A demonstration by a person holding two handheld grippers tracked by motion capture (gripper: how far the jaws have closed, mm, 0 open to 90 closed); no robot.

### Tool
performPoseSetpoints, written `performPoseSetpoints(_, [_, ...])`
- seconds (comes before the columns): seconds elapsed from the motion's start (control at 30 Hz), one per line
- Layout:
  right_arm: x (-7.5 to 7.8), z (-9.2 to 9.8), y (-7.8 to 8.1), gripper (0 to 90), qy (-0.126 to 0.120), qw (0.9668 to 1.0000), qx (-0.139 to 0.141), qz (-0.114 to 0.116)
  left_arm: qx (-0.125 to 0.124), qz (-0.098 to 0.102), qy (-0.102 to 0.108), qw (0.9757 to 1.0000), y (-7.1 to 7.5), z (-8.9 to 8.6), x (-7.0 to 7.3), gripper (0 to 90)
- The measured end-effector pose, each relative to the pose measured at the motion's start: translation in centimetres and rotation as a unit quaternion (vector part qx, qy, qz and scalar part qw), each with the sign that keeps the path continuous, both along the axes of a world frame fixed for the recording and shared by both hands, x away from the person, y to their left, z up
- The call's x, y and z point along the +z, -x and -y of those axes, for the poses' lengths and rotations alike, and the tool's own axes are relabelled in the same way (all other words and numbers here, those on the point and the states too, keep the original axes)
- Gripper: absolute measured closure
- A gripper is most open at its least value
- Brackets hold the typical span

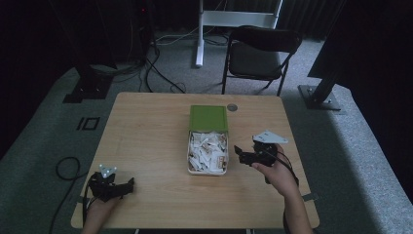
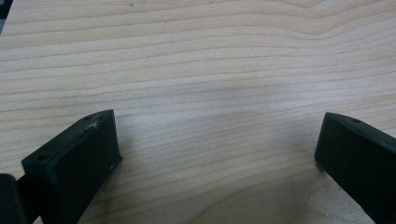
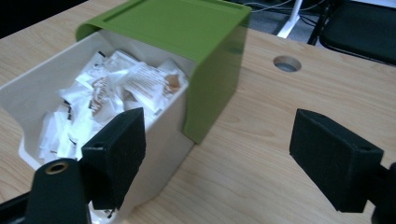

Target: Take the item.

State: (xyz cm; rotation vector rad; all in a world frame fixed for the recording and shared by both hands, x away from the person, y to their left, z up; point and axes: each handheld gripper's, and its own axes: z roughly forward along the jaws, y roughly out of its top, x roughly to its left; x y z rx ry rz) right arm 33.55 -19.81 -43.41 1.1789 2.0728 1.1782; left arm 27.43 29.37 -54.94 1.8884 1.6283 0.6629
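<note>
**Both grippers wide open, box of sachets beside the right one**

In the right gripper view the right gripper [image 3: 217, 154] has its jaws spread wide with nothing between them — bare table [image 3: 261, 140] shows in the gap. One jaw stands just in front of the white box [image 3: 28, 84], whether touching it cannot be told. The box holds white sachets [image 3: 116, 88], and its green lid [image 3: 177, 28] is slid back toward 12 o'clock, covering the far end.

The left gripper [image 2: 217, 140] is likewise wide apart, holding nothing, low over plain wood.

From the high view the box [image 1: 191, 168] sits mid-table; the right gripper [image 1: 239, 152] lies at its 3 o'clock, the left gripper [image 1: 127, 185] at its 8 o'clock, well apart.
</note>
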Motion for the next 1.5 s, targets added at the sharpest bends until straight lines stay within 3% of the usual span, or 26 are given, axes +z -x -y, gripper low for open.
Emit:
performPoseSetpoints(0.27, [0.3, -2.0, -0.5, 18.4, 0.000, 0.9998, 0.022, -0.003, 0.000, 0.000, 0.000, 1.0000, 0.0, 0.0, 0.0, 0.6])
performPoseSetpoints(0.8, [0.4, -5.8, -1.3, 23.9, 0.022, 0.9976, 0.065, -0.008, 0.001, 0.000, 0.001, 1.0000, 0.0, 0.0, 0.0, 0.7])
performPoseSetpoints(0.97, [0.1, -7.0, -1.8, 31.9, 0.034, 0.9960, 0.082, -0.011, 0.000, 0.000, 0.000, 1.0000, 0.0, 0.0, 0.0, 0.6])
performPoseSetpoints(1.2, [-0.8, -8.4, -2.3, 38.4, 0.033, 0.9928, 0.112, -0.024, 0.000, 0.000, 0.000, 1.0000, 0.0, 0.0, 0.0, 0.6])
performPoseSetpoints(1.37, [-1.1, -9.3, -2.7, 43.8, 0.034, 0.9917, 0.119, -0.033, 0.000, 0.000, 0.000, 1.0000, 0.0, 0.0, 0.0, 0.6])
performPoseSetpoints(1.5, [-1.5, -10.0, -3.2, 46.8, 0.053, 0.9896, 0.126, -0.045, 0.000, 0.000, 0.000, 1.0000, 0.0, 0.0, 0.0, 0.6])
